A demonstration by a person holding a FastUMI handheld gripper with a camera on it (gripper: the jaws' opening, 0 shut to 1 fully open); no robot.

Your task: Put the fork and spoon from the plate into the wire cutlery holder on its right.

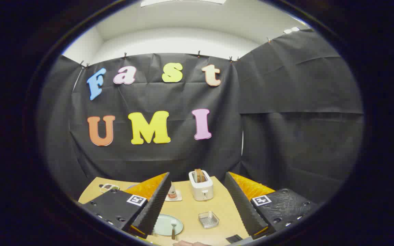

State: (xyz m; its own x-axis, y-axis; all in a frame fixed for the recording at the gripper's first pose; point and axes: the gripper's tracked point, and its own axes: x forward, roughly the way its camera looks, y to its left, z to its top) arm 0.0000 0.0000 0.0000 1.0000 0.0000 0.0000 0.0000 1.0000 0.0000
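The gripper [197, 205] hangs high over the bench [221, 205] with its two fingers spread wide and nothing between them. Both fingers tilt down toward the near part of the bench, well above everything on it.

Between the fingers, near the bench's front edge, lies a pale plate [164, 226], partly hidden behind the left finger. A fork [173, 228] rests across the plate's right side, tines pointing toward the back and handle running toward the front edge. I cannot make out the spoon; it may be under the left finger or too small to tell. Just right of the plate, a little further back, stands the wire holder [208, 219], low and open on top, apart from the plate.

Further back, near the bench's far edge, a toaster [201, 185] stands with slices in its slots, and to its left a small jar [172, 193] sits on a coaster. A small white object [109, 187] lies by the far left corner. At the front edge a bit of a hand [186, 243] shows.

The task looks unstarted, with the fork still on the plate. The risks from here: the fork lies flat on a slick plate, so fingers closing on it may slide it or tip the plate. The holder is small and light-looking, so a fork lowered off-centre could catch its rim and push it, or miss and drop onto the bench.
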